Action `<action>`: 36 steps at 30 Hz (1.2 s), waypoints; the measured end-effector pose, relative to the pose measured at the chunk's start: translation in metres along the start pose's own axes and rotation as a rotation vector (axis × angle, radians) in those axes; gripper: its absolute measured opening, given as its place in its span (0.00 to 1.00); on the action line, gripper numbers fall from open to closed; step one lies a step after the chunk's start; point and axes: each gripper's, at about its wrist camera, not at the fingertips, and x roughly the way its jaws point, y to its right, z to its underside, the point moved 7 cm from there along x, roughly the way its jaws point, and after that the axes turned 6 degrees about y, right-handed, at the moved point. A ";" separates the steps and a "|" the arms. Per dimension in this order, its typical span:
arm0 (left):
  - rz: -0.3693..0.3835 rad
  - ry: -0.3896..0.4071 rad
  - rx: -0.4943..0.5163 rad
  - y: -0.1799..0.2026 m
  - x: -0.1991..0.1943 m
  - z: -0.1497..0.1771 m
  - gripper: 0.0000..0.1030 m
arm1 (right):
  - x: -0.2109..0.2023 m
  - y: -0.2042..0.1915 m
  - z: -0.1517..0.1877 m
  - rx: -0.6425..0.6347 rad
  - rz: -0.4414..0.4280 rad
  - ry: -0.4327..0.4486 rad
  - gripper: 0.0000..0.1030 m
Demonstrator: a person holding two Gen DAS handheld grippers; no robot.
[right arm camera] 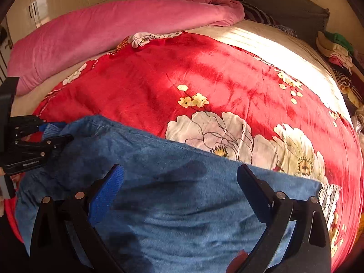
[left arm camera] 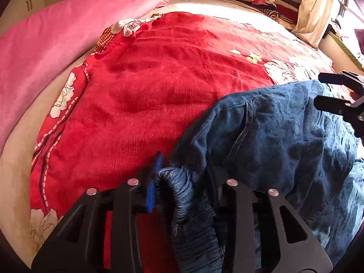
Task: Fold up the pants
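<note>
Pinching the gathered elastic waistband (left arm camera: pixel 182 188) of the blue denim pants (left arm camera: pixel 284 141), the left gripper (left arm camera: pixel 182 170) is clamped on the cloth. The right gripper (right arm camera: pixel 179 177) hangs over the pants with its jaws spread wide and nothing between them. The pants lie bunched on a red floral blanket (right arm camera: pixel 204 72), with a pink quilt (right arm camera: pixel 102 29) beyond.

Blue denim pants (right arm camera: pixel 173 195) are lying crumpled on the bed, elastic waistband (left arm camera: pixel 182 195) bunching at the left.
</note>
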 end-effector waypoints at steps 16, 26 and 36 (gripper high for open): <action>0.132 0.095 -0.082 -0.003 -0.026 -0.018 0.15 | 0.034 -0.035 -0.004 -0.184 -0.135 -0.028 0.05; 0.165 0.179 -0.063 -0.004 -0.058 -0.022 0.15 | -0.066 -0.039 0.003 -0.053 -0.167 0.167 0.04; 0.236 0.281 0.016 0.016 -0.130 0.005 0.17 | -0.152 -0.077 0.052 0.007 -0.236 0.272 0.04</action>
